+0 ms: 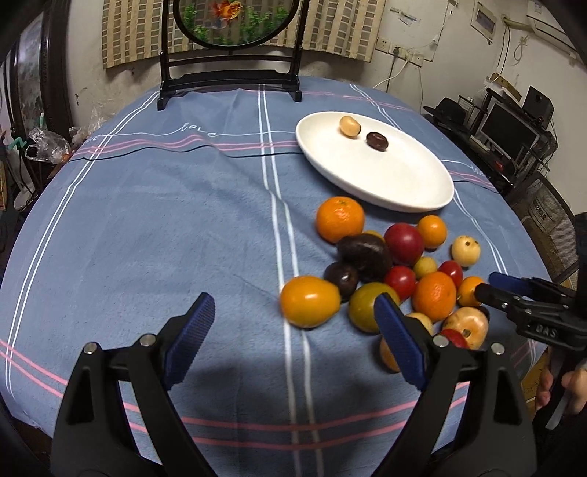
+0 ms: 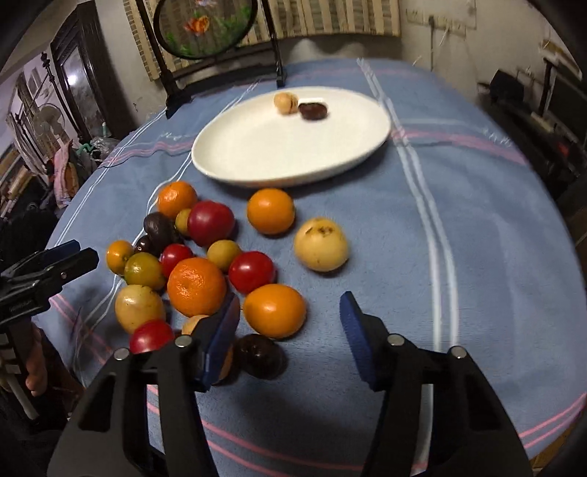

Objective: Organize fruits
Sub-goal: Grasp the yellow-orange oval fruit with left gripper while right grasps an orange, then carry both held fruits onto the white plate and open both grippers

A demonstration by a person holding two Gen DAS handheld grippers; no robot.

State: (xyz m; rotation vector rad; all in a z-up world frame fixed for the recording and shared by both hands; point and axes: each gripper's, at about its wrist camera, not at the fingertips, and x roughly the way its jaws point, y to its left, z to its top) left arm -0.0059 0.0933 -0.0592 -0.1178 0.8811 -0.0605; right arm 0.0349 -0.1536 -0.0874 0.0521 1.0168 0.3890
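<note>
A white oval plate (image 2: 256,154) holds two small fruits side by side near its far rim: a pale tan one (image 2: 286,102) and a dark brown one (image 2: 312,110). The remaining fruits (image 2: 198,257), oranges, red tomatoes, yellow and dark pieces, lie clustered on the blue striped cloth of the tabletop (image 1: 146,220), just in front of the plate. The left gripper (image 1: 293,330) has its jaws released and empty. The right gripper (image 2: 290,323) has open jaws framing an orange fruit (image 2: 274,310), its pads not pressing on it. A round framed fish panel (image 1: 234,22) stands at the far edge.

Left gripper (image 1: 295,323) fingers gape beside the fruit pile (image 1: 389,271), near a white plate (image 1: 403,183).
</note>
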